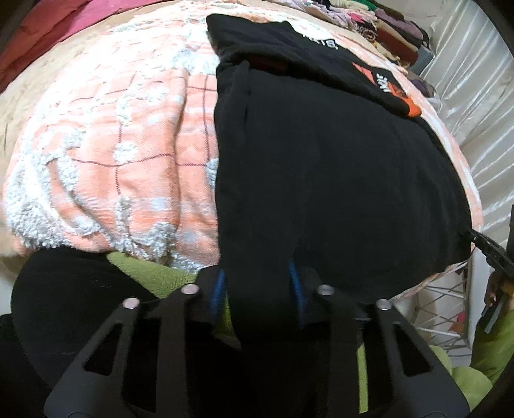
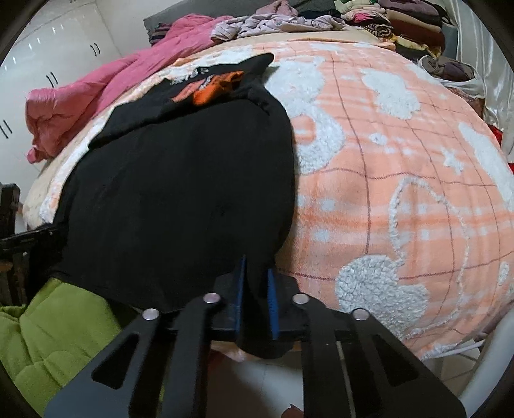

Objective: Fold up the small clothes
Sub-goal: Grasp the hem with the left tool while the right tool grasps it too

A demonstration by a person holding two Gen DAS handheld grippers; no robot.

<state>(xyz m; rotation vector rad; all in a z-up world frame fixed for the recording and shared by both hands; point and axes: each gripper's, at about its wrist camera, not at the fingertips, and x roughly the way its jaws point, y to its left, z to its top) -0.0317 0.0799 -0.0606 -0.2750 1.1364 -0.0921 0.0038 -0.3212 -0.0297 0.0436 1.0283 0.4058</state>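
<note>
Blue-padded fingers of the left gripper (image 1: pixel 257 289) were clamped on the near hem of the black garment (image 1: pixel 321 167), and the right gripper (image 2: pixel 257 289) pinched the same hem at its other corner. That garment lay spread over the peach blanket (image 2: pixel 401 193), its orange print (image 2: pixel 218 86) at the far end. Folded clothes (image 2: pixel 401 22) were stacked far right, a pink quilt (image 2: pixel 80 103) far left.
</note>
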